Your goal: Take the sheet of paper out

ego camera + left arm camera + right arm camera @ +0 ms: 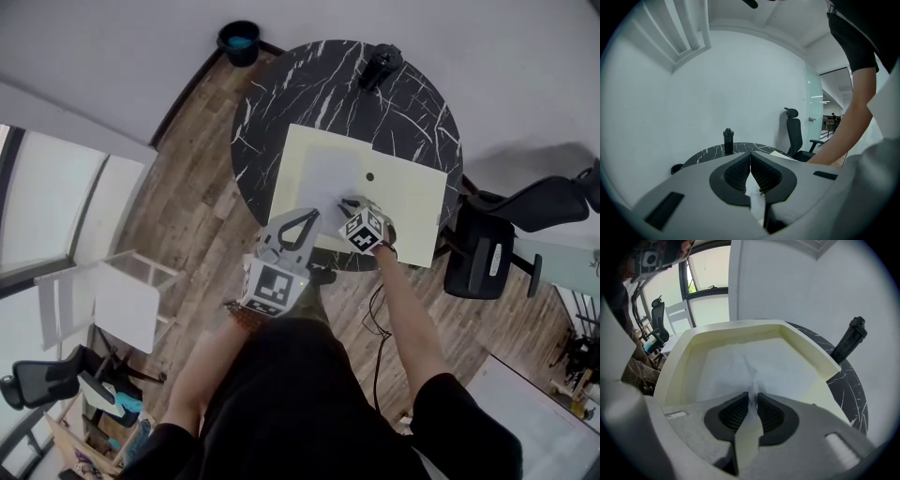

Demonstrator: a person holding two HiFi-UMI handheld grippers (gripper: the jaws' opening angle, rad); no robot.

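Nearest, the left gripper (pixel 750 157) is seen closed, jaw tips pressed together. Just beyond, the right gripper (pixel 753 397) is pinched narrowly on the sheet of paper (pixel 754 362), which is puckered between its jaws and laid inside the cream case (pixel 812 358) on the marble table (pixel 309 84).

Table (pixel 412 112): black stone-look top with white veins, smooth, faint sheen. Tray (pixel 677 366): cream, matt, smooth-walled; plastic or foam, cannot tell which. Paper (pixel 740 364): thin, white, matt, creased where it puckers between the jaws of the right gripper (pixel 753 397). This and the left gripper (pixel 750 157): grey matt shells, finely grained, plastic-like; pads (pixel 733 414) black, ribbed, rubber-like. Floor (pixel 187 187): wood planks, low sheen. Bottle (pixel 728 140): black, matt.
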